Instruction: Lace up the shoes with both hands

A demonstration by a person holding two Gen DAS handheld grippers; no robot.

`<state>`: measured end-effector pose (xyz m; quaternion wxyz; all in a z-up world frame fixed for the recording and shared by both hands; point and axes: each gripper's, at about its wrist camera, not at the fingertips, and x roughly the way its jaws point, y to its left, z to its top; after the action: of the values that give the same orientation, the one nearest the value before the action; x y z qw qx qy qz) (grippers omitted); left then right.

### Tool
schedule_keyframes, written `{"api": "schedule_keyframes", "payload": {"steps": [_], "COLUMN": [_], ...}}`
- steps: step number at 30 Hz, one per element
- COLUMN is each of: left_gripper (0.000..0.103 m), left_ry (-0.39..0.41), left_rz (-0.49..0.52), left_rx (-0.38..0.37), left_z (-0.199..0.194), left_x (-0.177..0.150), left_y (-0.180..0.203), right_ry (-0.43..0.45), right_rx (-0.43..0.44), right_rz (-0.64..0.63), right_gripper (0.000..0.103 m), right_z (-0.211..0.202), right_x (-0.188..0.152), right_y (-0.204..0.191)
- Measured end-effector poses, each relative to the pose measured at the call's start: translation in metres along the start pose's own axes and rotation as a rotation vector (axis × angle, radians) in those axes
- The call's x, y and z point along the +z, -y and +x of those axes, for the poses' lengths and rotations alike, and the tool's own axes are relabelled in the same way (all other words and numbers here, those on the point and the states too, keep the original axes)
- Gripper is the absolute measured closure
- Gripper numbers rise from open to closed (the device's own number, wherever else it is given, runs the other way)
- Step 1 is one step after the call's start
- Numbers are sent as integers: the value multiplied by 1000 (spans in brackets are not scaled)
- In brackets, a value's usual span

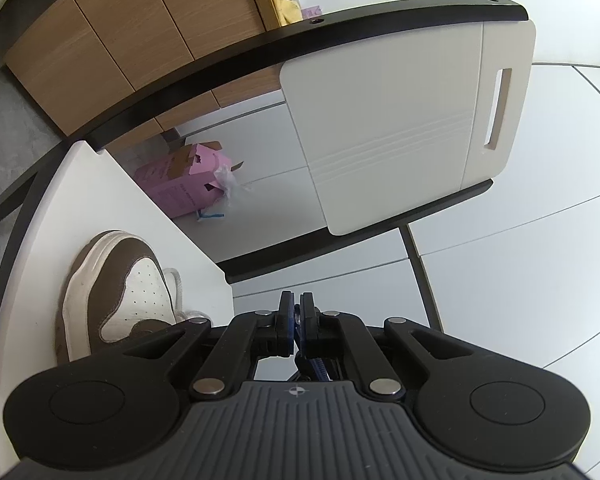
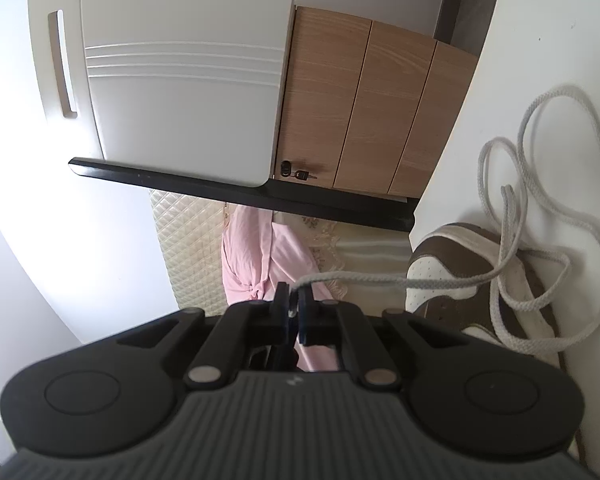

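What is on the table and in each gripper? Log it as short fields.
shoe: brown and white sneaker lying on the white table
lace: grey lace, loose loops over the sneaker and table, one end running off to the right gripper
right gripper: shut on the lace end
left gripper: shut, no lace visible between its fingers
background: white chair, wooden cabinet
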<state>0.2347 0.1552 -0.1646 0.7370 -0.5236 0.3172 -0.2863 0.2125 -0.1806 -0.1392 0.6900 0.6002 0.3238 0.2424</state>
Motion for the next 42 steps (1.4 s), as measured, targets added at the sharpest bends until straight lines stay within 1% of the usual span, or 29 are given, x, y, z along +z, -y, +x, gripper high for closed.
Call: {"api": "schedule_keyframes", "payload": {"steps": [5, 7, 9, 11, 12, 17, 19, 21, 22, 24, 26, 29, 32, 33, 35, 36, 39, 42], "left_gripper": [100, 100, 100, 100, 100, 100, 100, 100, 100, 100, 100, 100, 99, 99, 99, 99, 99, 99], "left_ry": [-2, 2, 7, 6, 4, -7, -10, -18, -23, -36, -57, -91, -130, -154, -198, -220, -293, -314], "left_rz": [2, -3, -4, -4, -1, 1, -2, -4, -2, 32, 90, 211, 393, 454, 542, 596, 717, 818], "left_rx": [-6, -10, -10, -13, -14, -13, -12, -14, -16, 0, 36, 117, 216, 237, 264, 292, 359, 384], "left_z": [0, 0, -1, -1, -1, 1, 2, 4, 4, 6, 9, 14, 23, 27, 34, 39, 52, 55], "left_x": [-1, 0, 0, 0, 0, -1, -1, 0, 0, -1, -3, -7, -15, -20, -29, -34, -48, -57], "left_y": [0, 0, -1, -1, 0, -1, -2, -2, -2, 1, 7, 19, 34, 39, 44, 46, 48, 50], "right_ry": [6, 3, -5, -17, -22, -31, -39, -38, -35, -29, -30, -19, -12, -11, -20, -27, -50, -61], "right_rx": [3, 11, 19, 27, 27, 34, 41, 30, 27, 21, 4, -37, -93, -114, -159, -183, -243, -267], "right_rz": [0, -1, 7, 12, 10, 15, 25, 17, 16, 15, -1, -4, -13, -19, -26, -28, -30, -23], "right_gripper": [98, 94, 93, 89, 85, 84, 93, 95, 101, 100, 100, 100, 100, 100, 100, 100, 100, 100], "right_z": [-2, -2, -1, 0, 1, 3, 4, 4, 3, 2, 0, -5, -10, -12, -15, -15, -17, -20], "right_x": [2, 1, 1, 0, -1, -2, -3, -2, -1, 1, 3, 7, 12, 13, 15, 16, 17, 19], "right_y": [-1, -1, -1, 0, 0, -1, 0, 0, 0, 0, -2, 1, 5, 6, 10, 12, 20, 26]}}
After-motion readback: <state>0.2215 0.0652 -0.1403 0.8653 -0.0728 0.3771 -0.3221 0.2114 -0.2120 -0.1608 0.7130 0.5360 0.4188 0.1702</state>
